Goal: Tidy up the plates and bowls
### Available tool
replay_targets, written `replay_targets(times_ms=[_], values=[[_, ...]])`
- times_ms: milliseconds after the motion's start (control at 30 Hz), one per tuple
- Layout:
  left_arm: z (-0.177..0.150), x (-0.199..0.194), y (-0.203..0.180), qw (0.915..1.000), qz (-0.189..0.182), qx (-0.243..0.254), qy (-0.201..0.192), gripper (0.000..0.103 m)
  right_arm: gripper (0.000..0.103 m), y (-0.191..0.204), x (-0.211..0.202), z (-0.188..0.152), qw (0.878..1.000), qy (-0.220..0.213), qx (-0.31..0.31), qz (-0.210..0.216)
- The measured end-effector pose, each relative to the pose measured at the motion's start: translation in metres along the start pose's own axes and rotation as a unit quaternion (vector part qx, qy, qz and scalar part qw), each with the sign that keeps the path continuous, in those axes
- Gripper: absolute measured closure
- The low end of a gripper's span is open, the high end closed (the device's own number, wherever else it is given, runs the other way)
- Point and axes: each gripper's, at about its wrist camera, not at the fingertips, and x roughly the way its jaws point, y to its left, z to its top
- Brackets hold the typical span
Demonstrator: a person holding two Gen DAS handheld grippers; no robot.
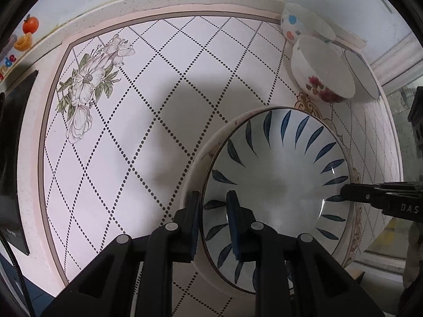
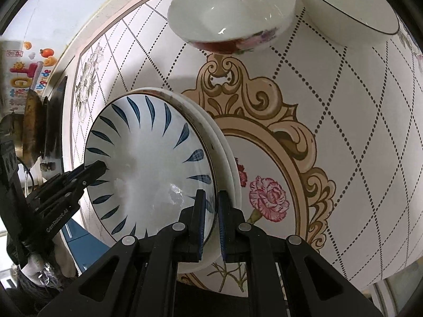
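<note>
white plate (image 1: 277, 174) with dark blue leaf strokes fanning round the rim, white bowl (image 1: 321, 72) with red-pink roses, polka-dot bowl (image 1: 293, 25) in blue and orange, white tabletop (image 1: 164, 84) with dotted diamond grid

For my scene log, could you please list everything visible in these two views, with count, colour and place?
Blue-leaf plate: one, white with blue strokes, top of a stack.
White plates: at least two, beneath it.
Rose bowl: one, white with red flowers, beyond the stack.
Dotted bowl: one, white with blue and orange spots, far corner.
Dark-rimmed bowl: one, white, beside the rose bowl.
Table: one, white, dotted lattice, flower prints.
Left gripper: black, straddling the plate's rim.
Right gripper: black, straddling the opposite rim.
</note>
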Motion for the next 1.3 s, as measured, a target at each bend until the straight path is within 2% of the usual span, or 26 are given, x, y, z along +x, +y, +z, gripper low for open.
replay_targets(times_ms=[567, 967, 1133, 1300], values=[[-0.004, 0.005, -0.003, 0.9999, 0.004, -0.009, 0.009, 0.085, 0.090, 0.003, -0.003, -0.007, 1.000, -0.021, 0.013, -0.001], [-0.003, 0.003, 0.003, 0.9984, -0.001, -0.031, 0.048, 0.085, 0.089, 0.008, -0.004, -0.015, 0.999, -0.034, 0.034, -0.017], [-0.005, -0.015, 0.003, 0.9989, -0.001, -0.024, 0.041, 0.085, 0.089, 0.013, -0.013, -0.022, 0.998, -0.047, 0.032, -0.030], [-0.014, -0.064, -0.002, 0.9992, -0.026, -0.005, 0.029, 0.085, 0.089, 0.046, -0.051, -0.046, 0.997, -0.061, -0.002, -0.046]])
